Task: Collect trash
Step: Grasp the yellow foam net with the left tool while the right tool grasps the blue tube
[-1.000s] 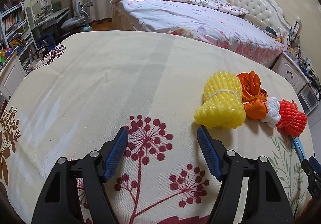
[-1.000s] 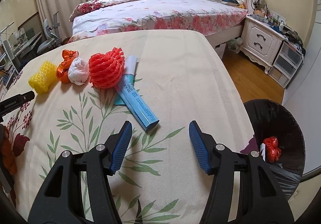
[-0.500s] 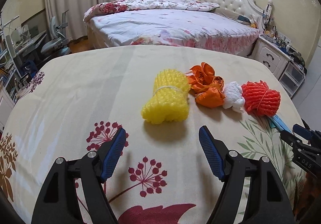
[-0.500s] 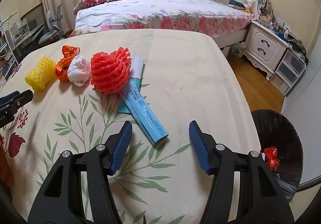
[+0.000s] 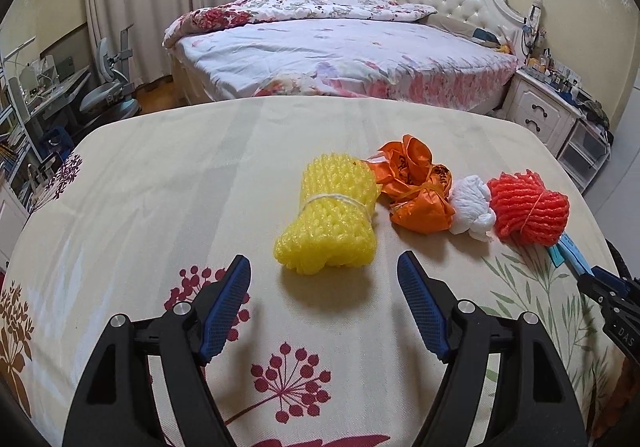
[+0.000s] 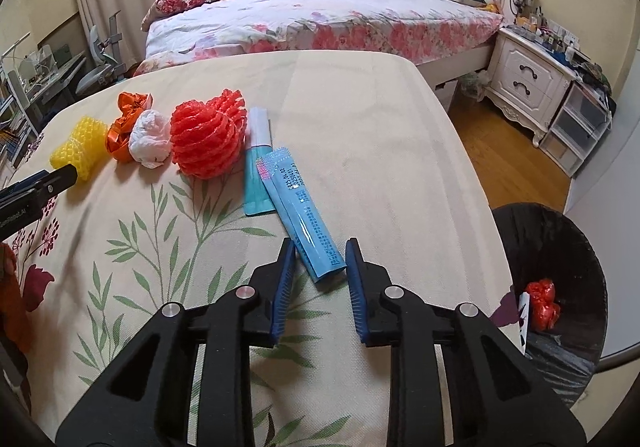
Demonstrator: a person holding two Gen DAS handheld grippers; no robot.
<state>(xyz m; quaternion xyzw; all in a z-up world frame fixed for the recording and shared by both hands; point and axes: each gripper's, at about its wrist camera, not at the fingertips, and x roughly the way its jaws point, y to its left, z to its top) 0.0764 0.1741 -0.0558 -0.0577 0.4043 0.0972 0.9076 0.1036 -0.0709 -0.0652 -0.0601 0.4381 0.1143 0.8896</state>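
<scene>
A row of trash lies on a floral cloth-covered table (image 6: 360,135) in a bedroom: yellow foam net (image 5: 330,217), orange wrapper (image 5: 418,193), white wad (image 5: 472,209), red foam net (image 5: 530,209) and blue packets (image 6: 304,215). The left gripper (image 5: 324,287) stands spread before the yellow net; the right gripper (image 6: 320,267), jaws just closing, straddles a packet's end without pressing it. A bed (image 6: 320,15) stands behind, a black bin (image 6: 560,287) at right

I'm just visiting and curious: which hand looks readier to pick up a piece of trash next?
The right. Its tongs have just been closing around the near end of the blue packet, with the black bin close beside. The left tongs stand wide open, short of the yellow foam net.
</scene>
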